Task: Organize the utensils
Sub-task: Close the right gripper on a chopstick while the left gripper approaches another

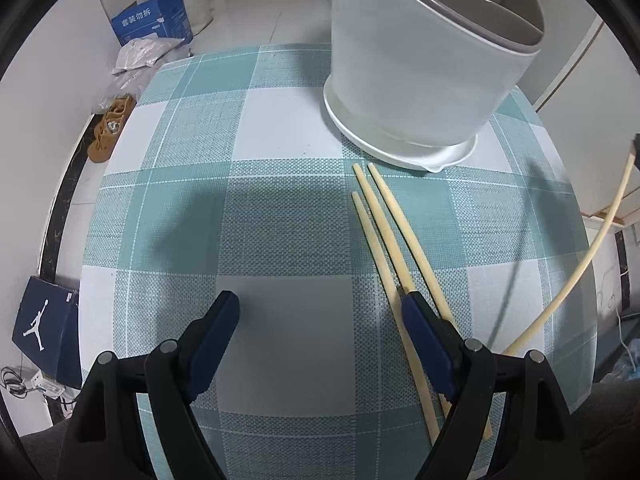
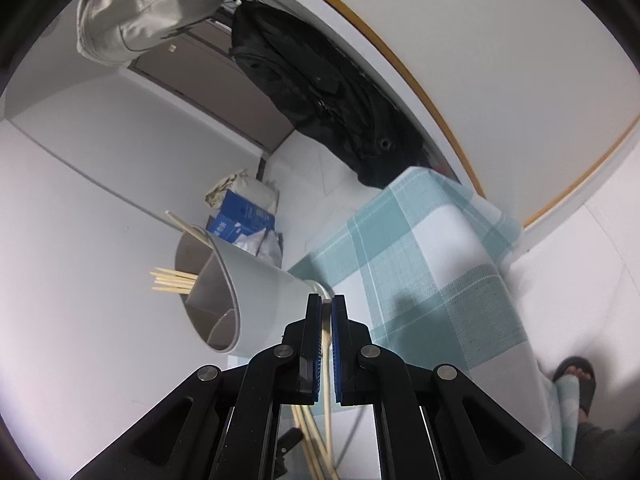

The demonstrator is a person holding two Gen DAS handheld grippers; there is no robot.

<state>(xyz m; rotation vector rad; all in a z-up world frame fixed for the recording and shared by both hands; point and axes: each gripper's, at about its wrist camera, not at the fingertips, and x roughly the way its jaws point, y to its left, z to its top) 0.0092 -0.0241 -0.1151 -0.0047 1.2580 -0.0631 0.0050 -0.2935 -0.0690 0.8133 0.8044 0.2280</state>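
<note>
In the left wrist view, the left gripper hung low over the checked tablecloth with its jaws wide apart and nothing between them. Three loose chopsticks lay on the cloth side by side, their far tips just before the white utensil holder; the gripper's right finger stood over them. One more chopstick was in the air at the right edge of the view. The holder stood on a white saucer. Its inside was hardly visible from here.

In the right wrist view, the right gripper was closed on that held chopstick, which ran down between the pads. The utensil holder showed inner dividers; one compartment held a bundle of chopsticks, and one stick leaned apart at the rim.

The step in hand seemed to be carrying this chopstick to the holder. The next move would need aiming it into the chopstick compartment.
</note>
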